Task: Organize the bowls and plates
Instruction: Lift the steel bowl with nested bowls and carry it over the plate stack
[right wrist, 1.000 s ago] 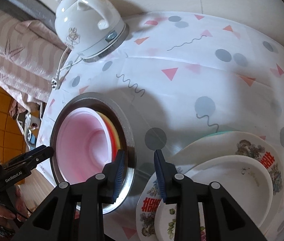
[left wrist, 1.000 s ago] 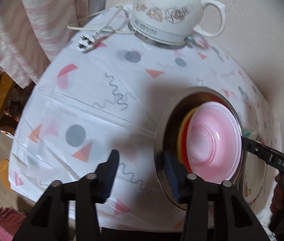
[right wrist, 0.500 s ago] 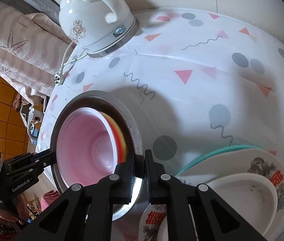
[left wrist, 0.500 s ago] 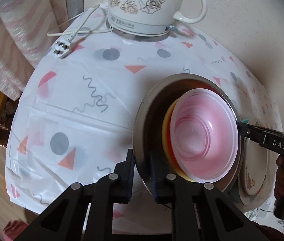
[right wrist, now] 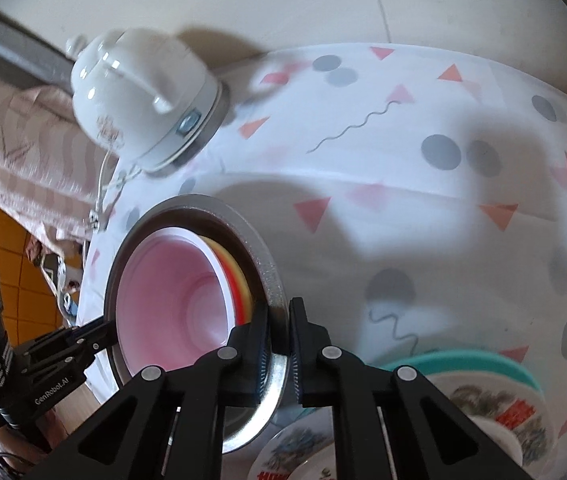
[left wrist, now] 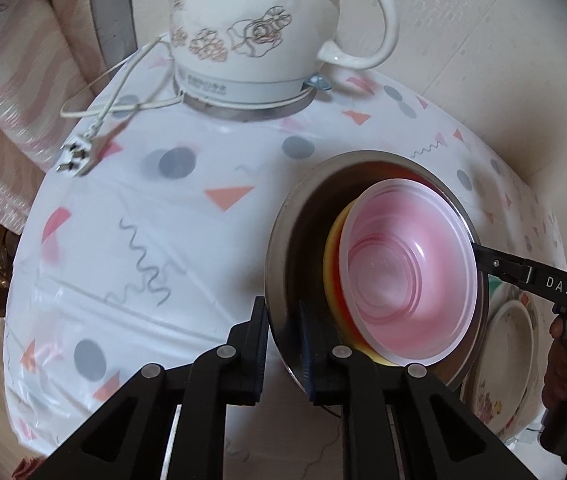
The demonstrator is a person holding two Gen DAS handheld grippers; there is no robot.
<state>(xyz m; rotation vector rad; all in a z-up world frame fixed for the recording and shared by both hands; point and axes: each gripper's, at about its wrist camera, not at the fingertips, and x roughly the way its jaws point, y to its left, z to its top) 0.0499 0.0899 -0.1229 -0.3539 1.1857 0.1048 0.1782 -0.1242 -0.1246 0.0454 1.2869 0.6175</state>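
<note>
A: Table (left wrist: 131, 264)?
B: White cloth, grey dots, pink triangles, squiggles. Pale wall (left wrist: 483, 40) behind.
A: Left side?
B: Pink striped fabric (left wrist: 7, 92), wood floor (right wrist: 7, 248). White kettle (left wrist: 267, 36) at back, its cord and plug (left wrist: 77, 158) on the cloth.

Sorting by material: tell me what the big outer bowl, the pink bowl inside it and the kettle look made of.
Outer bowl: likely stainless steel, with a grey brushed sheen and thin rolled rim. Pink bowl: probably translucent plastic, since light glows through its thin wall. Kettle: apparently glazed ceramic, glossy white with floral print and sharp highlights.
</note>
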